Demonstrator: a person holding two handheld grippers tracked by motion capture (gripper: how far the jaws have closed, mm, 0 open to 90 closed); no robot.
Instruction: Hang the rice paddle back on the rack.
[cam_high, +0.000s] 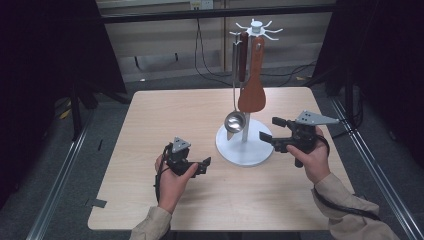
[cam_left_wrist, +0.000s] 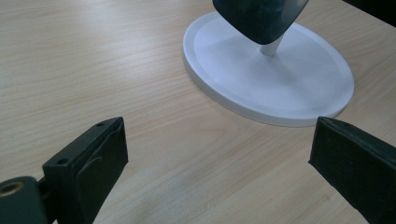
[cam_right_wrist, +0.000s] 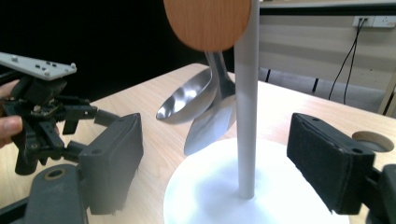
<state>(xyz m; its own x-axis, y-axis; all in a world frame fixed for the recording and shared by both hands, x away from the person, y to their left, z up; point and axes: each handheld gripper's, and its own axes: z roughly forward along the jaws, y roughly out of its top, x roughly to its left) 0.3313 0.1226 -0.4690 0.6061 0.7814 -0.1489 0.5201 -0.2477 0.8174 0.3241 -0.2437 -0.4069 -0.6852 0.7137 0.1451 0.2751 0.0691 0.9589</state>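
Utensil stand (cam_high: 245, 145) with round white base, right of centre on the wooden desk (cam_high: 165, 115); from its top hooks hang a steel ladle (cam_high: 235, 121) and a wooden spatula (cam_high: 252, 92), both clear of the base. Left gripper (cam_high: 204, 165), near left, jaws wide apart and holding nothing; right gripper (cam_high: 270, 130), just right of the base, likewise spread and unloaded. The right gripper view shows the pole (cam_right_wrist: 246, 98) standing between its jaws, untouched; the left gripper view shows the base rim (cam_left_wrist: 261, 116) ahead.
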